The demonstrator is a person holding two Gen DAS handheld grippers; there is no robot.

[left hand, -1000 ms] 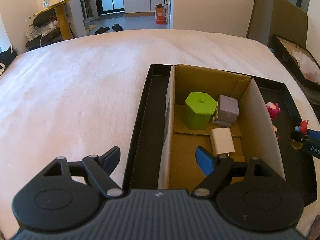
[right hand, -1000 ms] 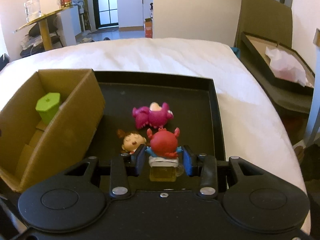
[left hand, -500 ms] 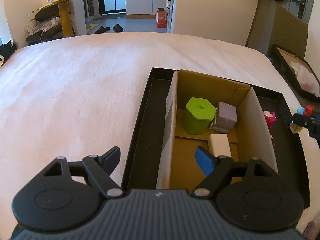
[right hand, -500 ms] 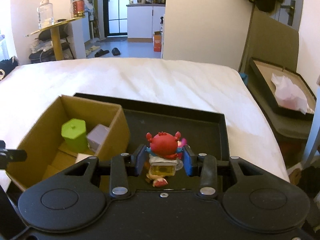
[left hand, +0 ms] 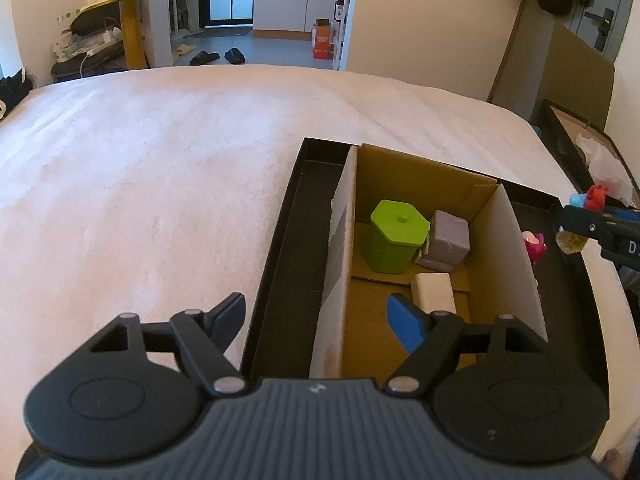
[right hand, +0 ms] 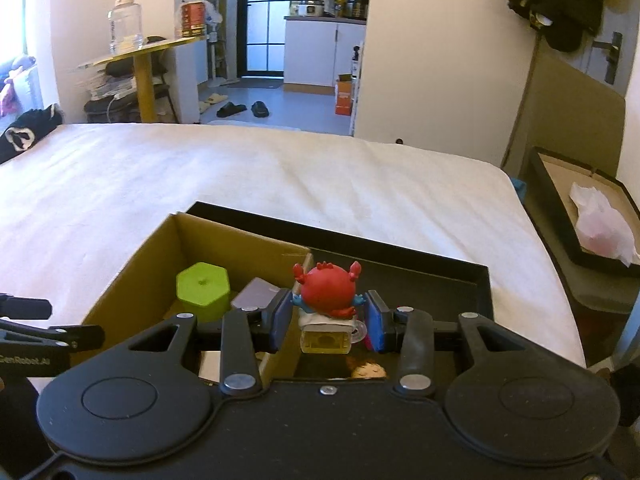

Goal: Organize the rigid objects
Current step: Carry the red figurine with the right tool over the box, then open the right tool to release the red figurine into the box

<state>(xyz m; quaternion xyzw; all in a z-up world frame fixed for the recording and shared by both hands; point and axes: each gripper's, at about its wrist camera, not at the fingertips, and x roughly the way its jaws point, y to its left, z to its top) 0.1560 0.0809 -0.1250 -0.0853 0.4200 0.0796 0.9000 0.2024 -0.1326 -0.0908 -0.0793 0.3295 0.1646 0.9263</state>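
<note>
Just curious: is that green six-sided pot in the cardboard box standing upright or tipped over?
Upright: the green pot stands on its base in the cardboard box, lid facing up.

I have lifted the red crab figure [right hand: 327,294] in my right gripper [right hand: 328,322] up from the black tray [right hand: 460,284], now beside the cardboard box [right hand: 224,246]; my left gripper [left hand: 320,316] is closing slightly.

The left claw [right hand: 24,354], at the near left edge of the right wrist view, bears the white lettering "GenRobot.AI". The right claw [left hand: 624,240], at the far right of the left wrist view, shows a cut-off white "D".
</note>
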